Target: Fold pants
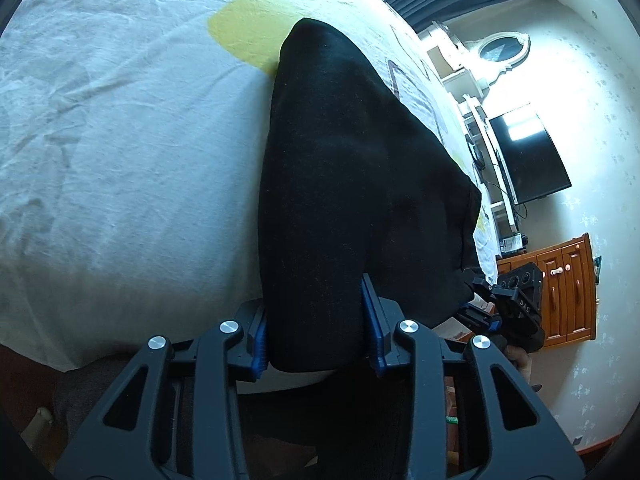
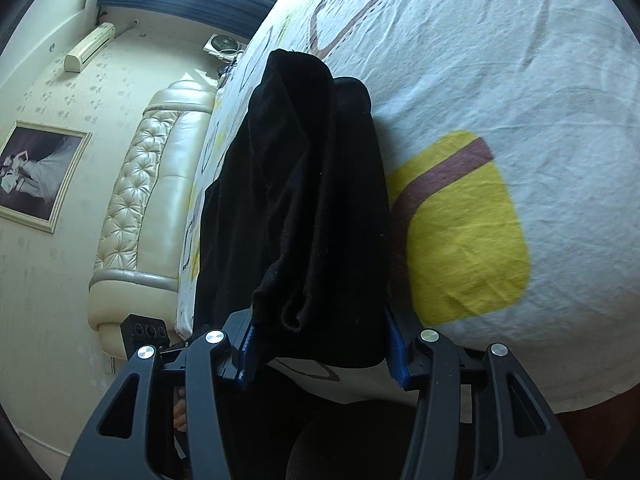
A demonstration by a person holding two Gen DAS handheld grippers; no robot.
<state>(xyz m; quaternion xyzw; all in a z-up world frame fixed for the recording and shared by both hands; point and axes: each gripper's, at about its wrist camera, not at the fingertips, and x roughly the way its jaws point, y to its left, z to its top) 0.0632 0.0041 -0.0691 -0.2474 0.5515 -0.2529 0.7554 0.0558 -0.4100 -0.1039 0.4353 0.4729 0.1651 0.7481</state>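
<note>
Pants (image 1: 340,184) black, draped over bed (image 1: 120,140), near edge between left tongs (image 1: 316,340) and right tongs (image 2: 320,344), both gripping it

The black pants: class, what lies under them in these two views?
Under the black pants lies the white bedsheet, with a yellow patch showing at the pants' edge. How far that patch runs under them is hidden by the fabric.

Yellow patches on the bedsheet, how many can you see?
3, perhaps more hidden: one beside the black pants in the right wrist view; one above them in the left view; a sliver at their right.
</note>
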